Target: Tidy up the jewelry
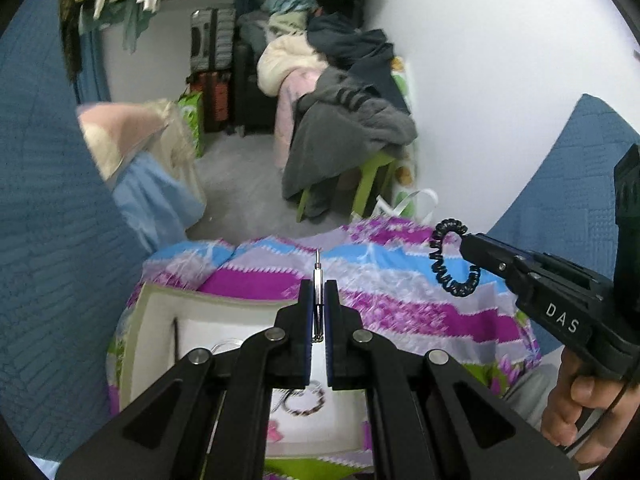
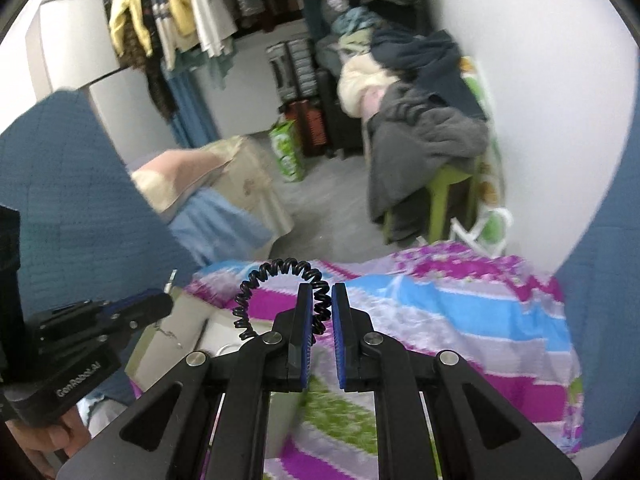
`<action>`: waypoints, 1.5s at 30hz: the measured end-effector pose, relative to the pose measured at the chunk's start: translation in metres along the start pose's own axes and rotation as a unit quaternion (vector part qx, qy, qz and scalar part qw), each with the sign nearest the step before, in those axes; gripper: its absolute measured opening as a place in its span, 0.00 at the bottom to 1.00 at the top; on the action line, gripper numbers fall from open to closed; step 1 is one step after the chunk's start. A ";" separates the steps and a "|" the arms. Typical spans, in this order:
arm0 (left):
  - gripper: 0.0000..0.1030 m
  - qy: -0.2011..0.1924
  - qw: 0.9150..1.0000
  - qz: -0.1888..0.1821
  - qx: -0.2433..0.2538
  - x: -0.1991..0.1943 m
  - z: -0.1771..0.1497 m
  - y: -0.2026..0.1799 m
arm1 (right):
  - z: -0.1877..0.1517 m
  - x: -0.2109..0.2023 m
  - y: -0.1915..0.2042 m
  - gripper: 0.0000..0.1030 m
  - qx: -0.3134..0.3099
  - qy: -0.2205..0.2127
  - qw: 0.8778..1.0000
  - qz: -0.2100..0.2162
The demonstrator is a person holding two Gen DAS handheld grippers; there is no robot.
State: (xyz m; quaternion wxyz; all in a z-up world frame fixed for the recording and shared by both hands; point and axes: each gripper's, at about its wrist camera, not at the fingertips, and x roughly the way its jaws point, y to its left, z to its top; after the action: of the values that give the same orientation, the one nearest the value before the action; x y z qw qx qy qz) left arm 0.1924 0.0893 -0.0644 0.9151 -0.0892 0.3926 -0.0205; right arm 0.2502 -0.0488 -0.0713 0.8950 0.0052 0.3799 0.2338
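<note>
My left gripper is shut on a thin silver metal piece with a hooked tip, held above a white tray on the bed. A beaded bracelet lies in the tray under the gripper. My right gripper is shut on a black spiral hair tie, which loops up and to the left of the fingers. The right gripper also shows at the right of the left wrist view, holding the hair tie above the bedspread. The left gripper shows at the left of the right wrist view.
A striped purple, blue and white bedspread covers the bed. Beyond it are a green stool under grey clothes, suitcases, a covered box, and a white wall.
</note>
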 end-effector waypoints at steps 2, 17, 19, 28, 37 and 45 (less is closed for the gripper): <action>0.04 0.015 1.000 -0.001 -0.006 0.008 -0.010 0.014 | -0.008 0.014 0.011 0.08 0.000 0.015 1.000 0.011; 0.04 0.095 0.994 -0.008 -0.057 0.062 -0.067 0.068 | -0.072 0.096 0.044 0.09 -0.013 0.137 0.990 0.029; 0.04 0.096 0.994 -0.008 -0.058 0.062 -0.066 0.069 | -0.072 0.096 0.043 0.11 -0.009 0.140 0.989 0.035; 0.57 0.083 0.995 0.024 -0.058 0.043 -0.053 0.072 | -0.042 0.057 0.036 0.55 0.000 0.089 0.995 0.035; 0.77 0.019 0.998 0.031 -0.041 -0.028 -0.021 0.060 | 0.011 -0.030 0.042 0.85 -0.010 -0.019 1.000 0.020; 0.82 -0.039 0.998 0.042 -0.034 -0.090 -0.010 0.050 | 0.019 -0.094 0.054 1.00 -0.011 -0.091 0.996 0.021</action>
State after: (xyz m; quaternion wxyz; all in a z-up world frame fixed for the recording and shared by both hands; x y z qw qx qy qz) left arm 0.1212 0.1468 -0.0156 0.9262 -0.1045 0.3607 0.0347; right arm 0.1839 -0.0372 0.0164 0.9207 0.0241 0.2944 0.2551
